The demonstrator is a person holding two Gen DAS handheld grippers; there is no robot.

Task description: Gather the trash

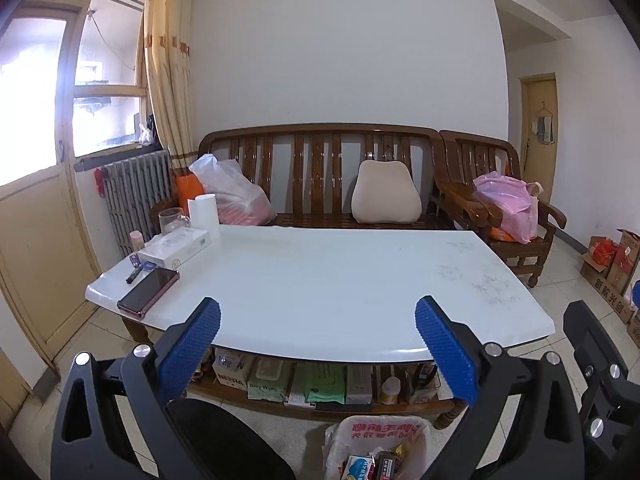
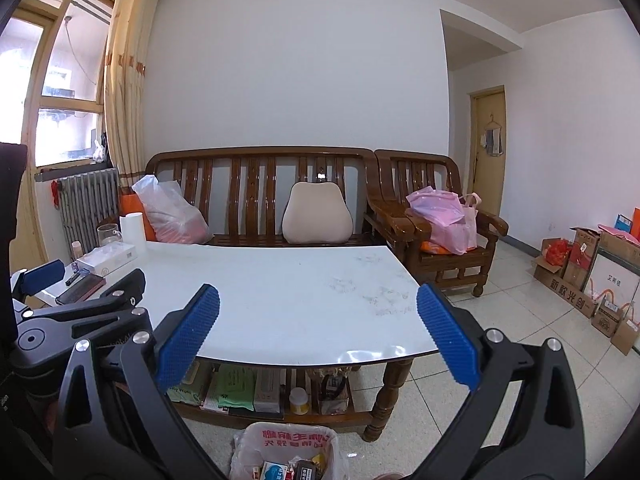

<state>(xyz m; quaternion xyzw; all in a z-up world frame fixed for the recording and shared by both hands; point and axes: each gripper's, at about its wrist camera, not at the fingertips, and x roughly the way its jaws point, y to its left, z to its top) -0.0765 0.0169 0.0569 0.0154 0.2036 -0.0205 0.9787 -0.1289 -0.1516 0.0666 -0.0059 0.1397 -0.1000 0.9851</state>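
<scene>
Sofa [image 1: 316, 176]: wooden, across the middle of the frame behind the bench; its seat is partly hidden by bags and a cushion [image 1: 386, 194].
Bench [image 1: 320, 280]: white top, centre of both views; faint smudges toward its right side.
Lower shelf [image 1: 320, 384]: packets and boxes in shadow under the bench top, labels mostly unreadable.
Trash bin [image 2: 288, 452]: bottom centre, lined with a printed bag, wrappers and cartons inside; cut off by the frame's lower edge.
Left gripper [image 1: 318, 344]: blue pads spread wide, nothing between them.
Right gripper [image 2: 318, 336]: likewise wide apart, holding nothing.
Phone [image 1: 149, 292]: dark, at the bench's left corner.
Pen [image 1: 134, 275]: just beyond the phone.
</scene>
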